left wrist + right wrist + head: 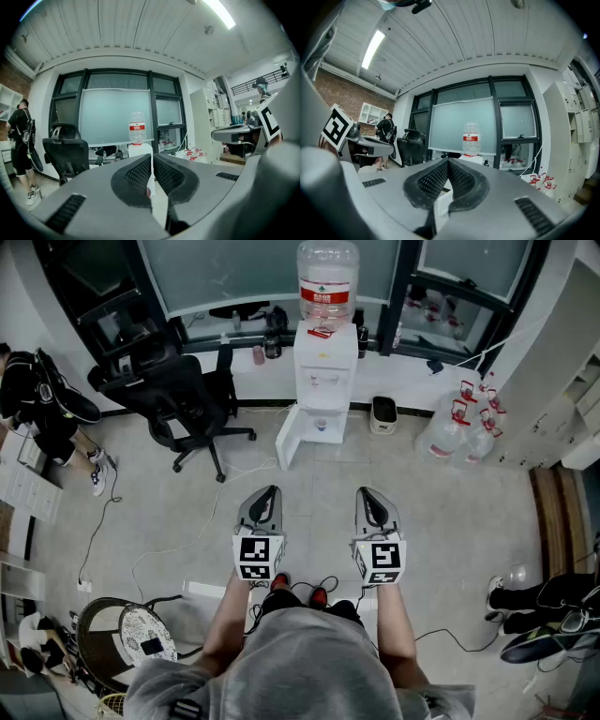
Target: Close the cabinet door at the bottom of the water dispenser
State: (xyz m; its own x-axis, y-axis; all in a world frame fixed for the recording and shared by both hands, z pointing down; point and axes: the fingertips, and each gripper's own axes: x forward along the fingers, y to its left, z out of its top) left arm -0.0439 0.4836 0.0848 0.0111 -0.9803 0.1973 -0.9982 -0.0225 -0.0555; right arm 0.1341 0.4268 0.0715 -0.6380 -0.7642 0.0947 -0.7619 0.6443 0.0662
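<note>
My left gripper (268, 495) and right gripper (368, 496) sit closed, empty, well short of the water dispenser (325, 371); its cabinet door (287, 437) hangs open. Shoving hard could rock the bottle (328, 277).

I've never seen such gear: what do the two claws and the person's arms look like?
The left claw and right claw are grey, pointed shells with black textured inner pads. Each carries a white cube with black square markings. The person wears a grey short-sleeved top.

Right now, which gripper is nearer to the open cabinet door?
Left. In the head view the left gripper sits almost straight below the cabinet door; the right gripper is farther right.
</note>
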